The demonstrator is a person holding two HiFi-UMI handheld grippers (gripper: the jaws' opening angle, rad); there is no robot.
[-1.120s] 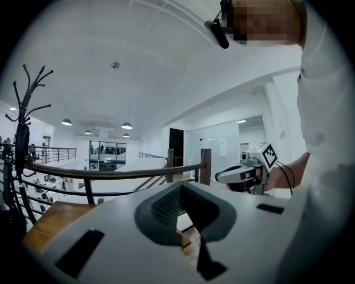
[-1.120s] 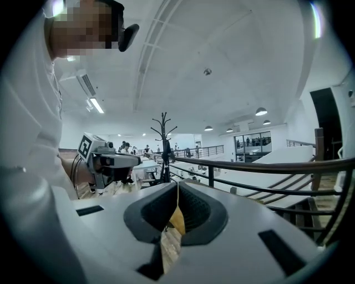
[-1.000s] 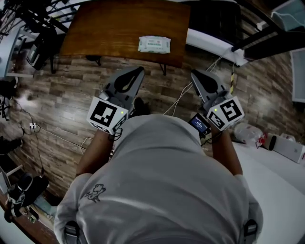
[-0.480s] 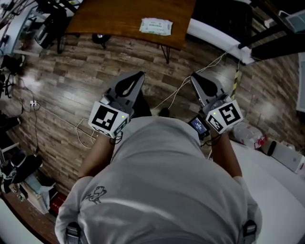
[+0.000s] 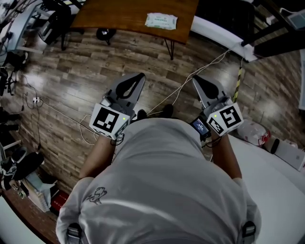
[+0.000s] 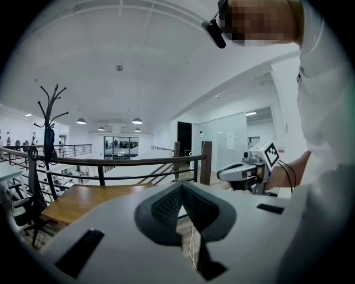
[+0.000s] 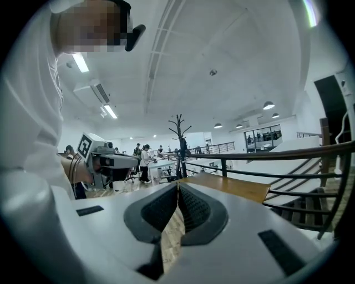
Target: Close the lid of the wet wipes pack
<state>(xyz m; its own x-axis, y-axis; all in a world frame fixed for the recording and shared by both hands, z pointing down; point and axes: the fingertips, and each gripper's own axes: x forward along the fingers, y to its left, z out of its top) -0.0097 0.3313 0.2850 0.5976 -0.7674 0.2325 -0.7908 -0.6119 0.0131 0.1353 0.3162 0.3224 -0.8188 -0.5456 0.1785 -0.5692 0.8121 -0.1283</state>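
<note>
Wet wipes pack (image 5: 161,20) lies flat on the brown wooden table (image 5: 119,14), near its front edge, well apart from both grippers. Its lid is too small to make out. Left gripper (image 5: 138,76) and right gripper (image 5: 196,78) hang over the plank floor (image 5: 71,90) before the person's chest, each with jaws pressed together on nothing.

Open floor (image 5: 86,81) up to table (image 5: 119,14), cables (image 5: 189,79) trailing across

The table (image 5: 119,19) was finished in smooth wood; the wet wipes pack (image 5: 161,20) was wrapped in plastic film. The floor (image 5: 71,86) was covered in glossy wood planks. The left gripper (image 5: 139,77) was cased in matt grey plastic.
</note>
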